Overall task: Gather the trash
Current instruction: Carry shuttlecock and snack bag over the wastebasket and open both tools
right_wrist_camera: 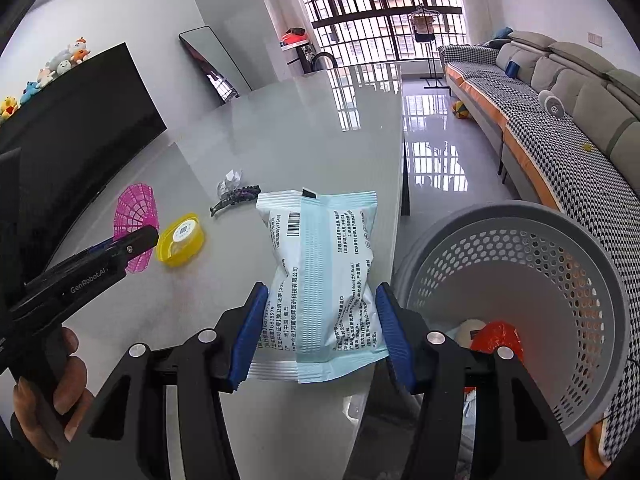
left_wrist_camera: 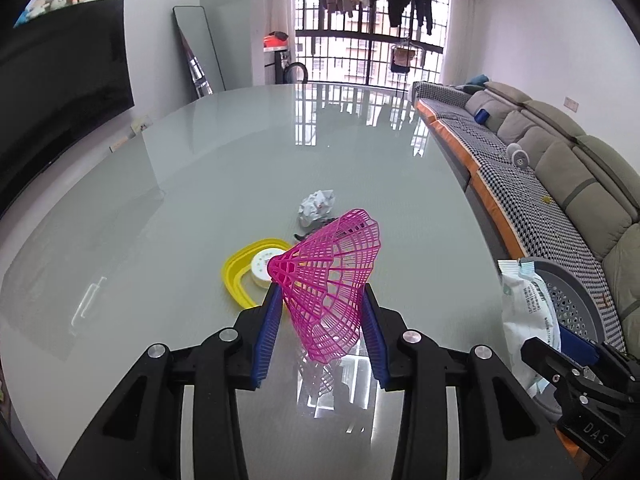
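Note:
My left gripper (left_wrist_camera: 320,300) is shut on a pink mesh cone (left_wrist_camera: 336,280) and holds it above the glass table (left_wrist_camera: 160,200). The cone also shows in the right wrist view (right_wrist_camera: 136,216). My right gripper (right_wrist_camera: 320,300) is shut on a white and pale blue packet (right_wrist_camera: 324,272), held at the table's right edge beside the grey perforated bin (right_wrist_camera: 540,280). The packet shows at the right of the left wrist view (left_wrist_camera: 524,312). A crumpled paper ball (left_wrist_camera: 316,206) lies further out on the table.
A yellow lid with a white disc (left_wrist_camera: 256,270) and a dark hair clip (right_wrist_camera: 236,198) lie on the table. The bin holds an orange wrapper (right_wrist_camera: 496,336). A sofa (left_wrist_camera: 560,168) runs along the right; a TV (left_wrist_camera: 60,92) is on the left.

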Action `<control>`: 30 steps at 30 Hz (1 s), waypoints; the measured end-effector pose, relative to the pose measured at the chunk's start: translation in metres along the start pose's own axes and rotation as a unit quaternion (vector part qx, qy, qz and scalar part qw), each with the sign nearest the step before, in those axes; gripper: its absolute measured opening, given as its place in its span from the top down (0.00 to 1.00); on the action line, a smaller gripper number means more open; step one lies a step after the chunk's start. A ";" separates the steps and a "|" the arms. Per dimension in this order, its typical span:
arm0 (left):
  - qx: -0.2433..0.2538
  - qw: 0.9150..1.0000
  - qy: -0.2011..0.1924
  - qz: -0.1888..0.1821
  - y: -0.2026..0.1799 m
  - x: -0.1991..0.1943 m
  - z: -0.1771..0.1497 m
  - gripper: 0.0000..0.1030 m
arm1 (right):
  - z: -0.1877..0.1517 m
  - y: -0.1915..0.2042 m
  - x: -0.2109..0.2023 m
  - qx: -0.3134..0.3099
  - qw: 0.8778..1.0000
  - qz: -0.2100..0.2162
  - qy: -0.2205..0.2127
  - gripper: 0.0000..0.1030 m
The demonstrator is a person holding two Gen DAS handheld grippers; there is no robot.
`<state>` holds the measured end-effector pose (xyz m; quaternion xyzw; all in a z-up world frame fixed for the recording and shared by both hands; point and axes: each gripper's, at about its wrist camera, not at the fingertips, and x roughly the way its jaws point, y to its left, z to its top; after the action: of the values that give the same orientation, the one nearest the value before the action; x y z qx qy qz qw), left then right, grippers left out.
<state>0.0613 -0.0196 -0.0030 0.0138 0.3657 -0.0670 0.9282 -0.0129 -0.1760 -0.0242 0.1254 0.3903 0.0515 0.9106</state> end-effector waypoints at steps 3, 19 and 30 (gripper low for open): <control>0.011 1.000 -0.002 -0.016 -0.018 -0.005 0.000 0.63 | -0.003 -0.009 -0.008 0.005 1.000 -0.011 -0.003 0.48; 0.108 0.989 0.018 -0.098 -0.142 -0.010 -0.015 0.63 | -0.022 -0.105 -0.055 0.079 0.994 -0.078 -0.020 0.48; 0.153 0.979 0.050 -0.129 -0.204 0.008 -0.024 0.61 | -0.031 -0.156 -0.067 0.109 0.988 -0.108 -0.014 0.48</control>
<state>0.0231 -0.2212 -0.0213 0.1120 0.3959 -0.2401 0.8792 -0.0818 -0.3334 -0.0401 0.1817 0.3924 -0.0919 0.8970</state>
